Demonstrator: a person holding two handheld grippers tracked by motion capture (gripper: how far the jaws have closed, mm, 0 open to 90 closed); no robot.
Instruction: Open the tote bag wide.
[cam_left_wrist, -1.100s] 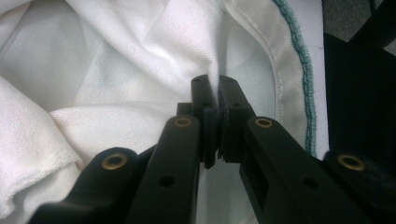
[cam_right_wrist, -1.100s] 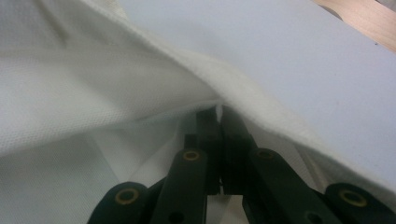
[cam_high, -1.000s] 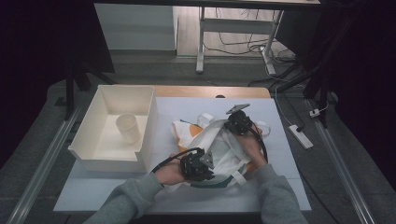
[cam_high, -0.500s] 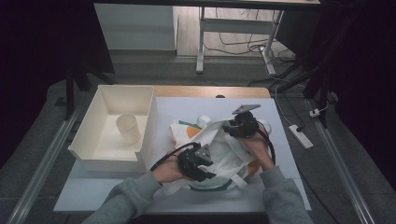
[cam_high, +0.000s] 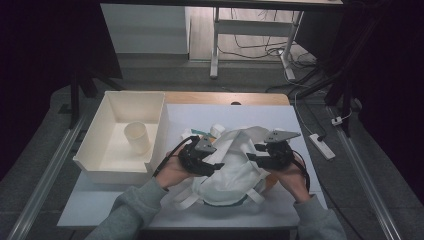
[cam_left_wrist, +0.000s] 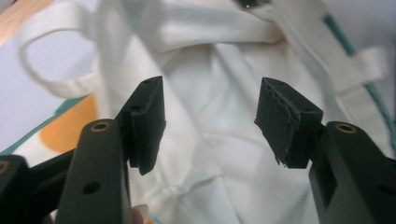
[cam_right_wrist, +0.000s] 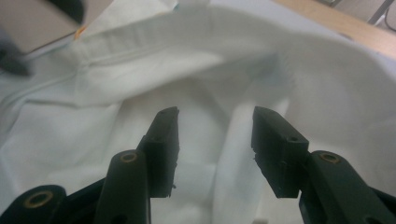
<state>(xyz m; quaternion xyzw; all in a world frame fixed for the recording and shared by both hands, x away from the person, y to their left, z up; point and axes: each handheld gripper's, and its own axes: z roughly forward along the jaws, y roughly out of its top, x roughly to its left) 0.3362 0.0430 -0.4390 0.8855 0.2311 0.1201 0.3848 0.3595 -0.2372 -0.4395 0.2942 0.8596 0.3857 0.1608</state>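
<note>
A crumpled white cloth tote bag (cam_high: 232, 167) with an orange and teal print lies on the white table top (cam_high: 250, 112). My left gripper (cam_high: 216, 167) is at the bag's left side and my right gripper (cam_high: 252, 159) at its right side. In the left gripper view, the left gripper (cam_left_wrist: 210, 119) hovers over the bag's cloth (cam_left_wrist: 219, 158), near a handle loop (cam_left_wrist: 56, 79). In the right gripper view, the right gripper (cam_right_wrist: 215, 140) faces the bag's hemmed rim (cam_right_wrist: 187, 70). Both pairs of jaws have just been opening, with nothing between them.
A white bin (cam_high: 112, 167) stands at the left of the table with a paper cup (cam_high: 137, 137) inside. Small items (cam_high: 212, 131) lie just behind the bag. A power strip (cam_high: 321, 146) lies on the floor to the right.
Both grippers were shut on the bag's cloth and have let go and opened. The right hand has drawn right and nearer the person; the left has lifted slightly.
</note>
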